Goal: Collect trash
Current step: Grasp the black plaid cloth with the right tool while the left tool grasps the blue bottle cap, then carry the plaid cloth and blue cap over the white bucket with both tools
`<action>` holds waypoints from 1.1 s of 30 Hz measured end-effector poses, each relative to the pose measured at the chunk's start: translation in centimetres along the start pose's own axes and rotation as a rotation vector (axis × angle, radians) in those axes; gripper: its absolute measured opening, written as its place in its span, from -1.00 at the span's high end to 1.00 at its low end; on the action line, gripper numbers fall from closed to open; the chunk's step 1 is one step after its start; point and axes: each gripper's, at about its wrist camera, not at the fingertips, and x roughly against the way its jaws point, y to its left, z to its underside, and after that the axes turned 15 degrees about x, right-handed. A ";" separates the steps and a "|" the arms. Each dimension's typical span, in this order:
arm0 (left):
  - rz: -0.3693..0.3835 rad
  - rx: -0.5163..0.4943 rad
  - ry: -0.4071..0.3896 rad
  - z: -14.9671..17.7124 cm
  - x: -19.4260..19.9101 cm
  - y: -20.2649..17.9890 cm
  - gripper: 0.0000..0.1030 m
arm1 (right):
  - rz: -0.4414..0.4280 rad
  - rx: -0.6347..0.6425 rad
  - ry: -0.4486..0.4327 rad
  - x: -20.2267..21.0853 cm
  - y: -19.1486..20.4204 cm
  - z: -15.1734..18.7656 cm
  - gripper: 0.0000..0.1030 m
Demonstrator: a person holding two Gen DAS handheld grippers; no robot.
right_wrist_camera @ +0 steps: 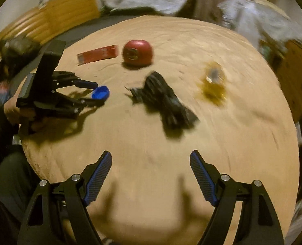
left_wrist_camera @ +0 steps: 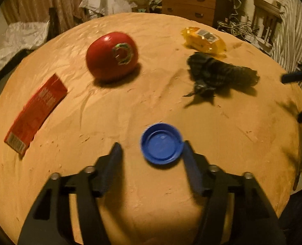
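1. Blue bottle cap [left_wrist_camera: 161, 143] lies open side up on the tan tablecloth [left_wrist_camera: 130, 194], near the table's front in the left wrist view; it sits between the left gripper's fingers, touching or just beside the right-hand finger [left_wrist_camera: 191, 171], well apart from the other one.
2. Left gripper [left_wrist_camera: 152, 148] is spread wide, not clamped on anything; the cap looks loose between the fingers. From the right wrist view the same gripper [right_wrist_camera: 99, 94] comes in from the left with the cap [right_wrist_camera: 100, 92] at its tips; contact can't be told there, too blurry.
3. Right gripper [right_wrist_camera: 150, 156] also spread wide, nothing between the pads, hovering over bare cloth at the table's near edge. Its finger shadows fall on the cloth below.
4. Black crumpled wrapper [left_wrist_camera: 220, 75] lies beyond the cap, toward the right in the left view; in the right view [right_wrist_camera: 165, 104] it is mid-table, ahead of the right gripper.
5. Yellow crinkly packet [left_wrist_camera: 205, 39] sits just behind the black wrapper, near the far edge; heavily blurred in the right view [right_wrist_camera: 214, 83].
6. Red tomato-like round object [left_wrist_camera: 111, 56] with a green ring on it stands far left of centre, apart from the rest.
7. Red flat carton [left_wrist_camera: 35, 115] with a barcode lies flat near the left edge.
8. Wooden dresser [left_wrist_camera: 189, 4] stands behind the table.
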 end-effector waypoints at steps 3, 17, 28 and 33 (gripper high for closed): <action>0.006 0.008 0.001 -0.1 -0.1 0.3 -0.23 | -0.026 0.073 0.022 -2.1 -0.9 -3.5 -0.54; -0.032 -0.003 -0.025 -0.5 -0.4 -1.3 0.07 | -0.063 0.174 0.188 -11.2 -2.9 -7.3 -0.25; -0.115 0.076 -0.100 1.3 1.6 -1.9 0.26 | 0.043 0.041 0.068 -9.8 -0.7 -6.3 0.45; -0.164 0.159 -0.145 2.0 3.9 -1.2 0.26 | 0.078 -0.052 -0.002 -8.0 0.5 -5.5 0.47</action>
